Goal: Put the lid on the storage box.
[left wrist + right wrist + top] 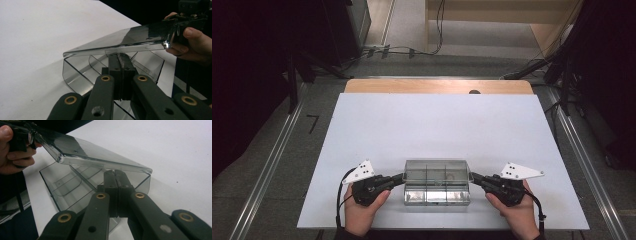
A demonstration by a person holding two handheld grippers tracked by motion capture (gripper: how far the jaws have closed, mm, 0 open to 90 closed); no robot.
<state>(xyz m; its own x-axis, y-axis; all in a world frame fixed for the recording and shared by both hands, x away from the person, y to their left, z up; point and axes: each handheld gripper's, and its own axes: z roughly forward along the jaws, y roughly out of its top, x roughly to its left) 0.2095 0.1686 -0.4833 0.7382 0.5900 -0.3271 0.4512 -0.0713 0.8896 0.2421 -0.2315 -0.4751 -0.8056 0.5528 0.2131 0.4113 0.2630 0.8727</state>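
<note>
A clear plastic box (437,189) with inner dividers sits low in the middle of the frame on the white desk (442,130), its hinged lid (437,171) raised. The left gripper (401,177) and right gripper (473,177) meet its ends, each with fingers pressed together under the lid.

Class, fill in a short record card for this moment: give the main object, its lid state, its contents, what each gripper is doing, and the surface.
main object: clear plastic box with inner dividers
lid: lid raised at an angle, hinged along one long side, open over the compartments
contents: compartments look empty in both gripper views
left gripper: left gripper shut, its tips under the lid at the box's left end
right gripper: right gripper shut, its tips under the lid at the box's right end
surface: white table top
</note>
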